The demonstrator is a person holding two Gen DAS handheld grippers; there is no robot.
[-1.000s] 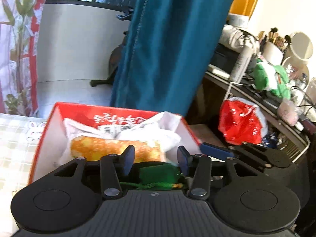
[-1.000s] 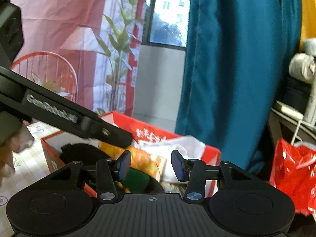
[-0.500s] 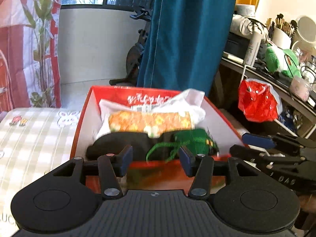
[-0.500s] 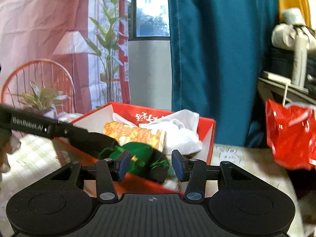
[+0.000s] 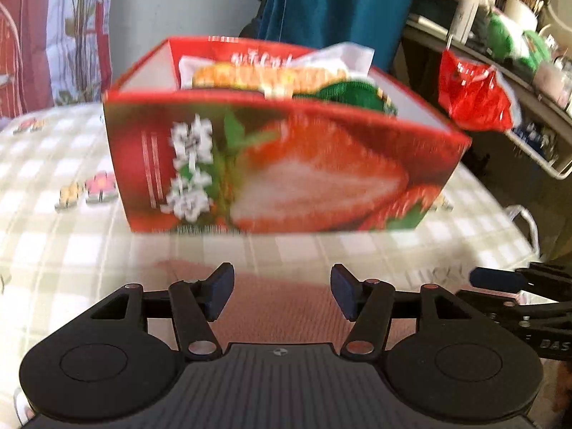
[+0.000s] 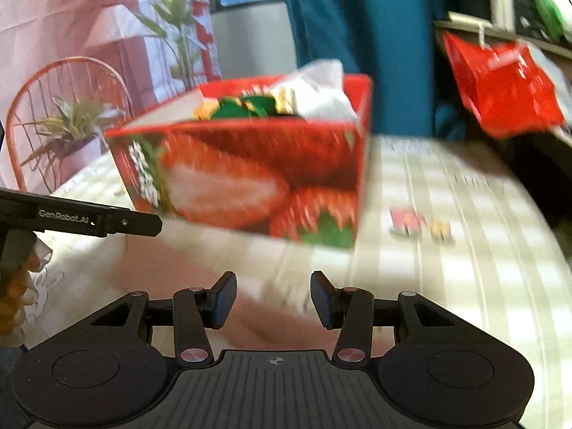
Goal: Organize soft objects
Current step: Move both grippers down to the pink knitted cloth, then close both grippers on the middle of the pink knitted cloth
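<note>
A red strawberry-print box (image 5: pixel 271 164) stands on the checked tablecloth, also in the right wrist view (image 6: pixel 250 178). Inside lie an orange patterned roll (image 5: pixel 257 77), a green soft item (image 5: pixel 354 94) and white plastic wrap (image 5: pixel 339 53). A pink cloth (image 5: pixel 282 307) lies on the table in front of the box, under both grippers; it shows in the right wrist view (image 6: pixel 171 271) too. My left gripper (image 5: pixel 282 291) is open and empty above the pink cloth. My right gripper (image 6: pixel 273 298) is open and empty, just right of the left one.
A red plastic bag (image 5: pixel 472 96) hangs from a cluttered shelf (image 5: pixel 518 82) on the right. A teal curtain (image 6: pixel 357 35) hangs behind the table. A red wire chair with a plant (image 6: pixel 64 121) stands at the left. The tablecloth (image 6: pixel 464 250) spreads right of the box.
Both grippers have pulled back from over the box and dropped low toward the table in front of it. The box contents stayed inside. The view is motion-blurred.
</note>
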